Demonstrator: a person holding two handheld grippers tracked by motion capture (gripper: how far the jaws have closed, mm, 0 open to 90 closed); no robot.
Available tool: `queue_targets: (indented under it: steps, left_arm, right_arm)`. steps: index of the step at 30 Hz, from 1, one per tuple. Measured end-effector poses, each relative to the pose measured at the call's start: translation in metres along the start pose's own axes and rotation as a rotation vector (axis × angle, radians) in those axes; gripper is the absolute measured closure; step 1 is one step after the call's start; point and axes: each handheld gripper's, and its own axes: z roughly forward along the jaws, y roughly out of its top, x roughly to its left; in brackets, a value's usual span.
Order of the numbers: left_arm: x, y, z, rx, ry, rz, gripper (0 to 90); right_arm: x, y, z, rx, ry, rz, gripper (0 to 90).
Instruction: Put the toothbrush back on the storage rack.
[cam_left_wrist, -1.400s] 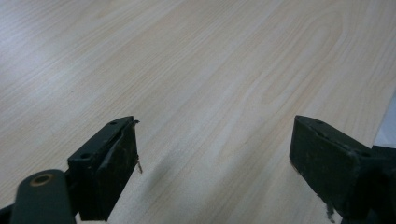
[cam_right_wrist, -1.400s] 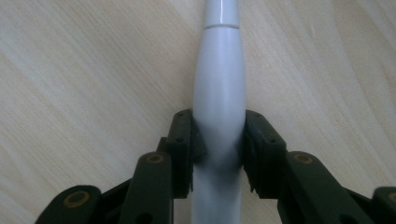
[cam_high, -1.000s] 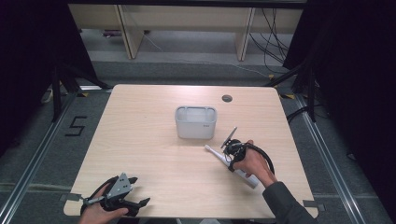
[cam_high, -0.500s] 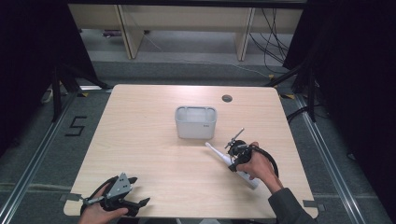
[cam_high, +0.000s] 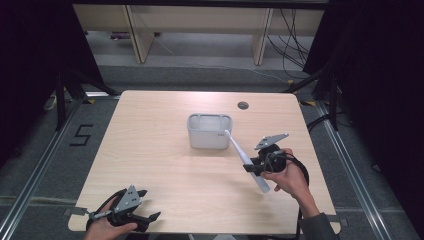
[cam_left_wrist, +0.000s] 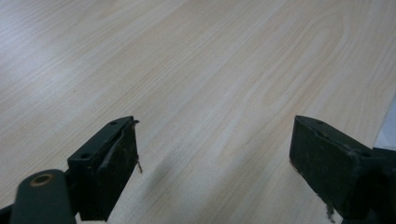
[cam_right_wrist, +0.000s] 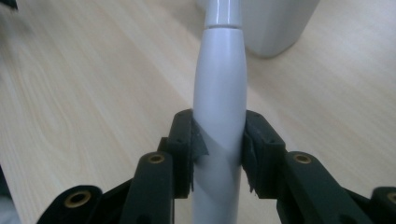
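Toothbrush head — cut off by the right gripper view's top edge.

The high view looks down on the whole table; both gripper views skim the same tabletop closely along their jaws.

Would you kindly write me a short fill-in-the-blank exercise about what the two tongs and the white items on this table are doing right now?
1. The right tongs are shut on a white electric ____.
2. The toothbrush has its thin end pointing toward the white ____ near the middle of the table.
3. The left tongs have their jaws ____, with nothing between them.
4. The container stands ____ on the tabletop.

Missing words: toothbrush; container; open; upright
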Motion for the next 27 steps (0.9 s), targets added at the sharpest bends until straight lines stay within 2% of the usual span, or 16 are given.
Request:
queue_targets:
  steps: [1,3,4,5,7,8,11,14,15,16,17,18,23,24,25,27]
  left_arm:
    - [-0.002,0.0,0.001,-0.015,-0.01,-0.028,14.7]
    - [-0.002,0.0,0.001,-0.009,-0.012,-0.026,14.7]
    - [0.0,0.0,0.0,0.001,0.004,0.003,14.7]
    - [0.0,0.0,0.0,-0.001,0.005,0.007,14.8]
    - [0.0,0.0,0.0,0.0,0.003,0.001,14.7]
    - [0.0,0.0,0.0,0.0,0.004,0.002,14.7]
    - [0.0,0.0,0.0,-0.001,0.002,0.002,14.8]
    - [-0.001,0.0,-0.001,-0.004,0.003,-0.013,14.7]
    - [0.0,0.0,-0.001,-0.007,0.004,-0.01,14.7]
    - [0.0,0.0,-0.001,-0.006,0.002,-0.007,14.7]
    - [0.0,0.0,-0.001,-0.004,-0.001,-0.009,14.7]
    - [0.0,0.0,-0.001,-0.008,0.002,-0.01,14.7]
    - [-0.001,0.0,-0.001,-0.015,0.005,-0.019,14.8]
    - [0.0,0.0,-0.001,-0.008,0.001,-0.015,14.7]
    - [0.0,0.0,-0.002,-0.008,0.0,-0.014,14.7]
    - [0.0,0.0,-0.002,-0.005,-0.002,-0.012,14.7]
  right_arm:
    - [-0.001,0.0,-0.002,-0.029,-0.004,-0.014,66.9]
    - [-0.003,0.001,-0.005,-0.041,-0.003,-0.017,66.8]
    - [-0.003,0.002,-0.007,-0.062,0.004,0.003,66.9]
    - [-0.005,0.003,-0.009,-0.082,-0.019,0.01,66.9]
    - [-0.007,0.004,-0.011,-0.126,-0.018,0.003,66.8]
    - [-0.009,0.006,-0.012,-0.164,-0.019,0.02,66.8]
    - [-0.011,0.008,-0.012,-0.186,-0.027,0.015,66.8]
    - [-0.014,0.012,-0.012,-0.234,-0.046,0.03,66.8]
    - [-0.014,0.012,-0.011,-0.253,-0.036,0.046,66.9]
    - [-0.016,0.014,-0.011,-0.263,-0.029,0.041,66.8]
    - [-0.016,0.015,-0.011,-0.278,-0.037,0.053,66.8]
    - [-0.019,0.017,-0.009,-0.309,-0.017,0.047,66.8]
    - [-0.02,0.021,-0.008,-0.352,-0.025,0.061,66.8]
    - [-0.023,0.022,-0.008,-0.361,-0.035,0.047,66.8]
    - [-0.021,0.024,-0.008,-0.378,-0.022,0.075,66.8]
    - [-0.023,0.028,-0.008,-0.39,-0.028,0.066,66.8]
